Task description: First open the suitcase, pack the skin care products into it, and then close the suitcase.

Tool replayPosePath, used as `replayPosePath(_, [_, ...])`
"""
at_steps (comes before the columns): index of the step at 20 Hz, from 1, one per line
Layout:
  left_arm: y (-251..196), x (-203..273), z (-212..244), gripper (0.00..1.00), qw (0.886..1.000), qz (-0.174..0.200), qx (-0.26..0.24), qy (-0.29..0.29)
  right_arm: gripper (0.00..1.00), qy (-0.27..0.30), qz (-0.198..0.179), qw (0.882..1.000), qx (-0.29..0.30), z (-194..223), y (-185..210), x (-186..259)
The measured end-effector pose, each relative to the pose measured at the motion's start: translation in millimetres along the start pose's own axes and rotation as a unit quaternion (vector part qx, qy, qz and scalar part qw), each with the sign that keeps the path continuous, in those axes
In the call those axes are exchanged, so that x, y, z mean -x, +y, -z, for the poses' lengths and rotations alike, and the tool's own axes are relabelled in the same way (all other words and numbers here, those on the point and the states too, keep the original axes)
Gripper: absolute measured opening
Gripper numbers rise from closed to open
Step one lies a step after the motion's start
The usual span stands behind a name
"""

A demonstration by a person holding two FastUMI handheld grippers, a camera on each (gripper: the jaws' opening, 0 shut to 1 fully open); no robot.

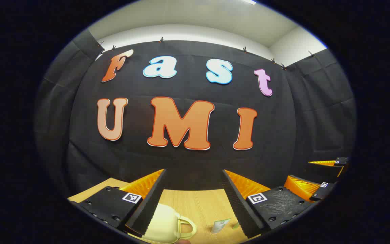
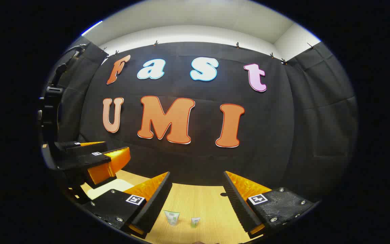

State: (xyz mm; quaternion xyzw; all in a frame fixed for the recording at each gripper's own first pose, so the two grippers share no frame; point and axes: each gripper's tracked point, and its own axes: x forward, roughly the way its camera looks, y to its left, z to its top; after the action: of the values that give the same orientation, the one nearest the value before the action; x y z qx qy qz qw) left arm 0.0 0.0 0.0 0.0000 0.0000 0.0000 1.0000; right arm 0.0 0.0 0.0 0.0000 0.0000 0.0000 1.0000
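One pale suitcase with a looped handle lies closed on the wooden table, low in the left gripper view. Two small skin care tubes stand near each other on the table to its right, apart from it. The left gripper and right gripper both hang spread wide, grasping nothing, above the table, facing the black cloth wall.

left gripper level, facing forward, jaws wide apart, nothing between them. right gripper same: level, jaws spread, nothing held. the two grippers sit side by side.
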Motion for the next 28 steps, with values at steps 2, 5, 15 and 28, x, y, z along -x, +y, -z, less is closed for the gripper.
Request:
replayPosePath(2, [0.1, 1.5, 5.1, 0.97, 1.0, -0.006, 0.004, 0.003, 0.95, -0.002, -0.008, 1.0, -0.003, -3.0, -0.3, -4.6])
replayPosePath(5, [-0.9, 3.7, 13.9, 0.97, 1.0, -0.014, -0.007, 0.015, 0.95, 0.004, -0.013, 1.0, -0.002, 2.4, -3.2, -5.6])
replayPosePath(15, [-1.0, 13.4, 20.0, 0.95, 0.998, -0.045, -0.049, 0.014, 0.93, 0.012, -0.021, 1.0, -0.001, 14.9, -14.5, -4.0])
replayPosePath(28, [-19.9, 8.2, 106.1, 0.98, 0.981, -0.002, -0.175, 0.083, 0.96, 0.024, 0.002, 1.0, 0.002, 31.0, -55.6, -13.0])
